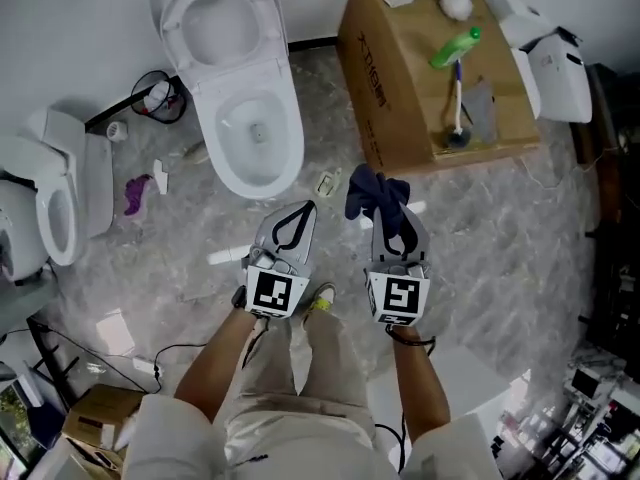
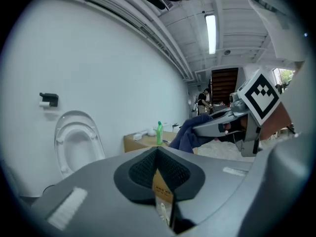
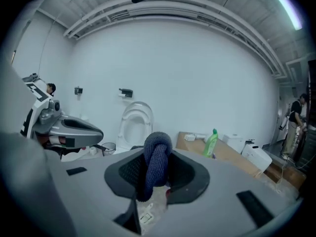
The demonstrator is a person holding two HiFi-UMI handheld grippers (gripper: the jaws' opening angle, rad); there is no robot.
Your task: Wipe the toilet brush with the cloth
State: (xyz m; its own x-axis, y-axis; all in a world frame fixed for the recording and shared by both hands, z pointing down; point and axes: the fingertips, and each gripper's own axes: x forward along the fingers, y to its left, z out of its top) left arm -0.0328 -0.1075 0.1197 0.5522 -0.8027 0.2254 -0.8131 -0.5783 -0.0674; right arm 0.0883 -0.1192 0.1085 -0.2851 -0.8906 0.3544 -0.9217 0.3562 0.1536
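Note:
The toilet brush lies on a cardboard box at the far right, its dark head towards me. It is beside a green bottle. My right gripper is shut on a dark blue cloth, held over the floor in front of the box. In the right gripper view the cloth bulges up between the jaws. My left gripper hovers beside it, left of the cloth, shut with nothing in it. The left gripper view shows the right gripper with the cloth hanging from it.
A white toilet with its lid up stands ahead on the left. A second toilet is at the far left. White fixtures lean by the box. Small litter, a purple item and cables lie on the marble floor.

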